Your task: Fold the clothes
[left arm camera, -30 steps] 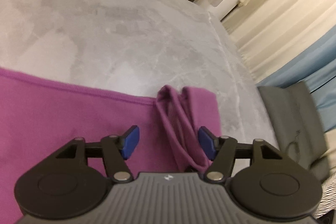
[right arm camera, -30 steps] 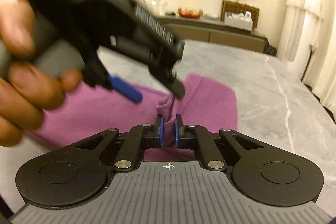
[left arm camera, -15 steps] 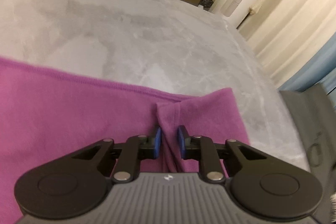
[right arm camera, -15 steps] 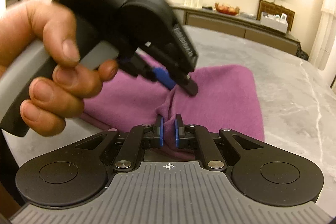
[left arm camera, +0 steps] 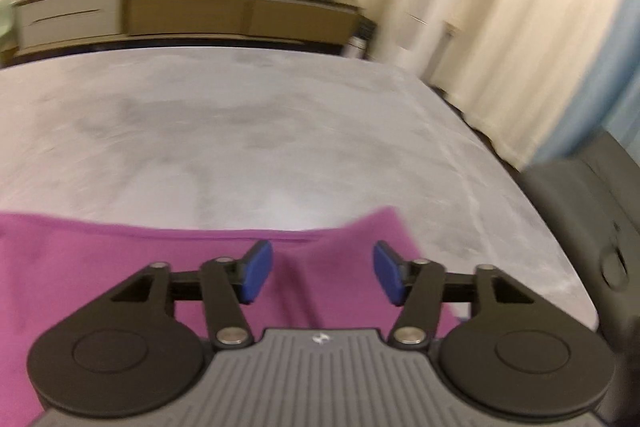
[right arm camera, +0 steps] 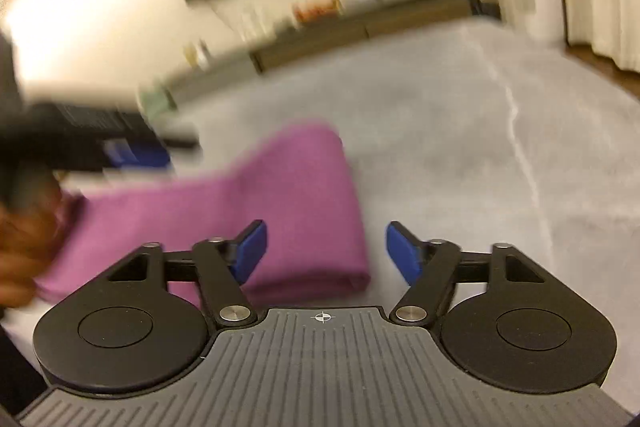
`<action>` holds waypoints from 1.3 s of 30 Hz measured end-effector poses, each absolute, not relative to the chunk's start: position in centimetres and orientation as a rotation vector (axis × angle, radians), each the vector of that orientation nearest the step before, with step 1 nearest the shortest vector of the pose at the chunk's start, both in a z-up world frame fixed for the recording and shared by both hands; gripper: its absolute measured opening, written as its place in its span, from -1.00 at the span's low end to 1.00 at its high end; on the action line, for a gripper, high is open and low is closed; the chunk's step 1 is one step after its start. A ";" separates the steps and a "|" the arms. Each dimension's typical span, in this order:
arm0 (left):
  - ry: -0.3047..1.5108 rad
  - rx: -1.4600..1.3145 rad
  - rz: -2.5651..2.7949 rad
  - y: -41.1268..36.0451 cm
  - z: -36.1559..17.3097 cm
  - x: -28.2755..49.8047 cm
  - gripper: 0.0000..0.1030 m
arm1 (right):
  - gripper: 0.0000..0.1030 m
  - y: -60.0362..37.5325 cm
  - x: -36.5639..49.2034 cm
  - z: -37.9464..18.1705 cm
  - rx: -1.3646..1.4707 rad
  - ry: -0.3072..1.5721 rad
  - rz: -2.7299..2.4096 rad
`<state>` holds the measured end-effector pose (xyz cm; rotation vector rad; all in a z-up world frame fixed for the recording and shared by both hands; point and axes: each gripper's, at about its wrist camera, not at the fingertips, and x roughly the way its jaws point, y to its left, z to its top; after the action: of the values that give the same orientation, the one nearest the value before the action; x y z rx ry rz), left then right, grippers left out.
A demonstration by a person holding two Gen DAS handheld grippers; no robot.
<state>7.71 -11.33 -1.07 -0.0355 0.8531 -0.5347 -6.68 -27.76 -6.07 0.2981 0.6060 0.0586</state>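
Purple cloth (right arm camera: 288,203): lies folded flat on the grey marble table (left arm camera: 280,131), under both my tools.
Left gripper (left arm camera: 323,277): jaws opening, nothing pinched.
Right gripper (right arm camera: 326,253): jaws opening, empty, cloth's edge below.
Progress: fold looks laid; maybe smoothing or another fold left.

Left tongs (left arm camera: 323,277) and right tongs (right arm camera: 326,253) both opening, pads gripping nothing.

Both wrist views close above table (left arm camera: 280,131), angled down; share purple cloth (right arm camera: 296,195).
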 end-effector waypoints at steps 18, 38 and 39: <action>0.903 -0.063 -0.612 -3.9 -2.3 8.3 -0.76 | -0.07 -20.4 -10.1 -2.4 0.174 0.310 0.383; 0.820 -0.211 -0.520 5.5 -4.5 6.6 -0.37 | -0.30 -13.6 -2.7 -3.3 -0.040 0.484 0.326; 0.830 -0.206 -0.540 5.3 -4.7 6.2 -0.38 | -0.30 -13.4 -2.6 -3.2 -0.045 0.484 0.335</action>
<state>6.23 5.34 -4.68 -0.2061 0.8298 -0.5399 -2.62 -13.36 -3.24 -0.0451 0.4839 0.3353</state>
